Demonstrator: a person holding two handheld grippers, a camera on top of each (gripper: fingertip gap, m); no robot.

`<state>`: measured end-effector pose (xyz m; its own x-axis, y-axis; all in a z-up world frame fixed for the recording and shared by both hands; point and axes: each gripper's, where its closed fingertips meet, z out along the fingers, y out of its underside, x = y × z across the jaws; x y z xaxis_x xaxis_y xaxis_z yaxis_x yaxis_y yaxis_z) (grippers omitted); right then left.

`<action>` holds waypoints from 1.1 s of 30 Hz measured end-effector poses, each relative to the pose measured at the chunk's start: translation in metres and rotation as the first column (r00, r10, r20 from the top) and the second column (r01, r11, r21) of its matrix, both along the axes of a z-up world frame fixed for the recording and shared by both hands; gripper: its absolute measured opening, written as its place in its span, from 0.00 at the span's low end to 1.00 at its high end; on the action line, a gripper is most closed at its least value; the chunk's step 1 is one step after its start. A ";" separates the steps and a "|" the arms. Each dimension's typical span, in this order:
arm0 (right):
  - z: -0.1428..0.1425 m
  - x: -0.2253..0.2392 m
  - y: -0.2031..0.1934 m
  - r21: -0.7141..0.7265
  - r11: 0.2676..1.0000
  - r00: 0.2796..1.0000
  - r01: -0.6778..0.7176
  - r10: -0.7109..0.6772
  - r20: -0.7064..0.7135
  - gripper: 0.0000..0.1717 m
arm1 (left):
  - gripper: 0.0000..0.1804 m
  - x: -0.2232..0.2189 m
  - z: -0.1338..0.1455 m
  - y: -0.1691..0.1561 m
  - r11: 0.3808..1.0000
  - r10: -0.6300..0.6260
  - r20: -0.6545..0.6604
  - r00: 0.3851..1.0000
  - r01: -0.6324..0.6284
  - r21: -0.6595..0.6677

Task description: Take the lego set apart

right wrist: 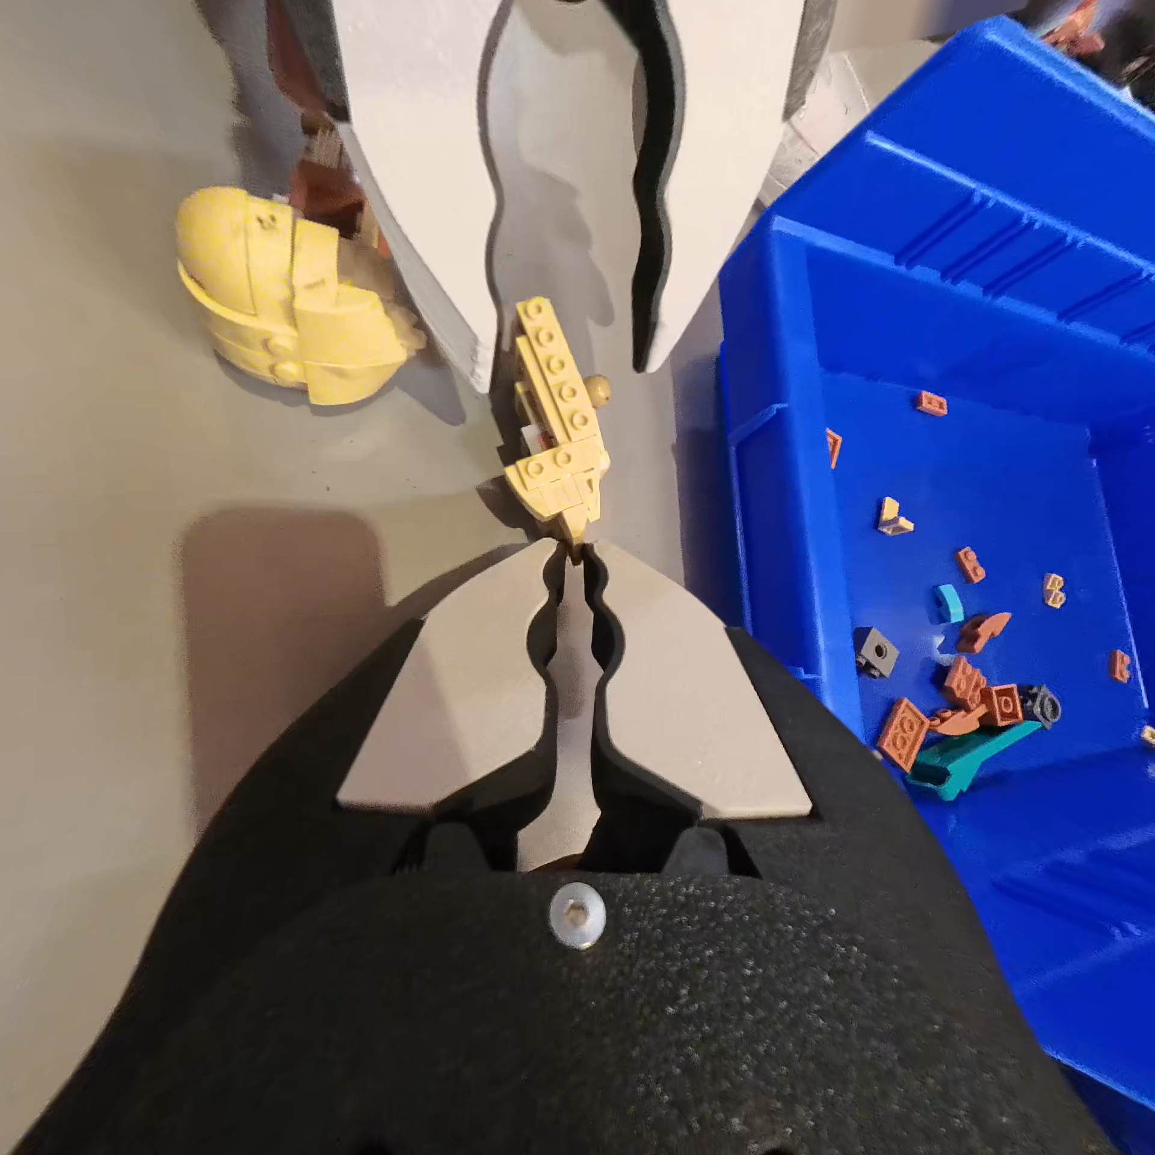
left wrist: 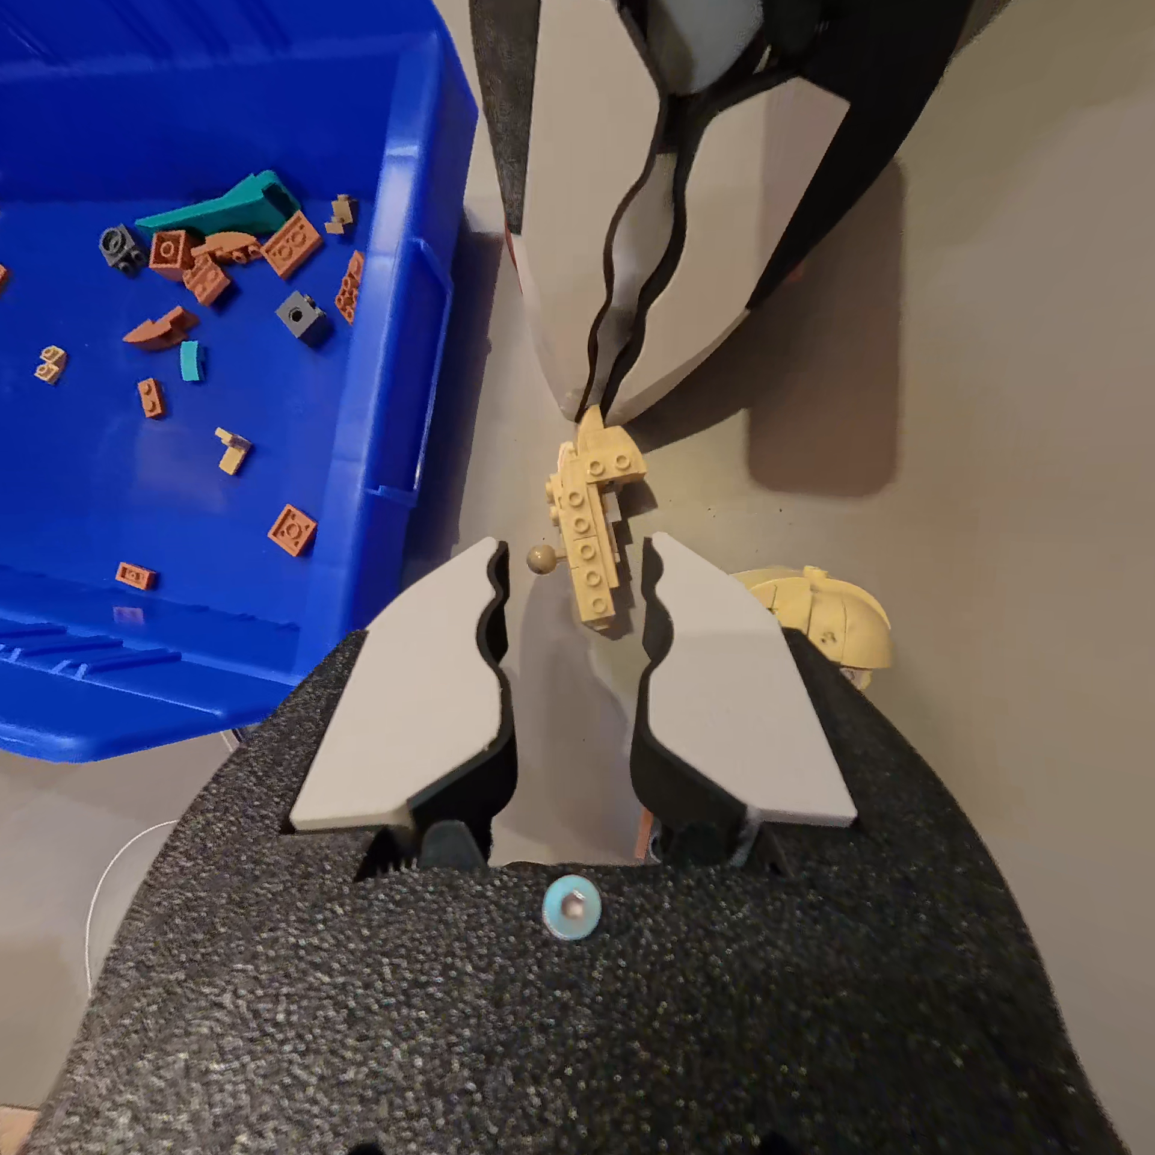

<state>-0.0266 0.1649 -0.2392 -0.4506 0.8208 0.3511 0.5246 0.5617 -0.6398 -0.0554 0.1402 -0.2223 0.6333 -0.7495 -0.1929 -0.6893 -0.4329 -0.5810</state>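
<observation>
The tan brick assembly (left wrist: 590,531) lay lengthwise on the grey table (left wrist: 937,375), studs up, a small ball stud (left wrist: 539,559) jutting from its side toward nine o'clock in the left wrist view. My right gripper (right wrist: 576,550) was clenched on the assembly's tapered tip, both pads pressed against it, seemingly so that the piece was steadied from one end. My left gripper (left wrist: 572,562) stood released at the opposite end, its fingers (left wrist: 687,600) flanking the plate without touching, a visible gap on either side. A pale yellow domed build (left wrist: 825,619) sat just beside it at three o'clock. The blue bin (left wrist: 400,312) of loose brown, teal and grey bricks (left wrist: 206,262) stood near at ten o'clock, apart from both tools.
</observation>
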 end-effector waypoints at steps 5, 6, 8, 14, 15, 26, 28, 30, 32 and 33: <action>0.001 -0.001 -0.002 -0.041 0.999 1.000 0.001 -0.001 -0.004 0.03 | 0.22 -0.003 -0.013 0.003 1.000 0.015 -0.027 1.000 -0.016 -0.026; 0.001 -0.001 -0.002 -0.046 0.999 1.000 0.003 -0.003 -0.007 0.03 | 0.20 -0.004 -0.017 0.004 0.999 0.019 -0.034 0.999 -0.020 -0.031; 0.002 -0.003 0.001 -0.045 0.999 1.000 0.023 -0.024 -0.015 0.03 | 0.17 -0.005 -0.021 0.007 0.999 0.036 -0.039 0.999 -0.037 -0.028; 0.015 -0.004 0.016 -0.086 0.981 0.981 0.176 -0.182 -0.073 0.03 | 0.17 -0.015 -0.021 0.016 0.977 0.209 0.056 0.976 -0.205 -0.063; 0.018 -0.003 0.015 -0.124 0.973 0.975 0.197 -0.207 -0.081 0.03 | 0.17 -0.017 -0.021 0.017 0.971 0.233 0.068 0.970 -0.229 -0.067; 0.028 -0.010 0.009 -0.267 0.911 0.923 0.314 -0.359 -0.137 0.12 | 0.17 -0.007 -0.006 0.026 0.942 0.334 0.261 0.906 -0.332 -0.053; 0.032 -0.012 0.010 -0.275 0.905 0.912 0.324 -0.376 -0.162 0.12 | 0.17 -0.007 -0.005 0.027 0.939 0.340 0.260 0.904 -0.343 -0.037; 0.036 -0.013 0.013 -0.266 0.902 0.898 0.341 -0.396 -0.192 0.13 | 0.17 -0.005 -0.005 0.029 0.935 0.348 0.258 0.901 -0.354 -0.023; 0.036 -0.014 0.016 -0.249 0.900 0.888 0.358 -0.411 -0.209 0.13 | 0.17 -0.004 -0.004 0.030 0.931 0.356 0.269 0.895 -0.366 -0.014; 0.035 -0.014 0.017 -0.244 0.898 0.883 0.366 -0.418 -0.214 0.12 | 0.17 -0.004 -0.004 0.031 0.926 0.364 0.270 0.891 -0.376 -0.007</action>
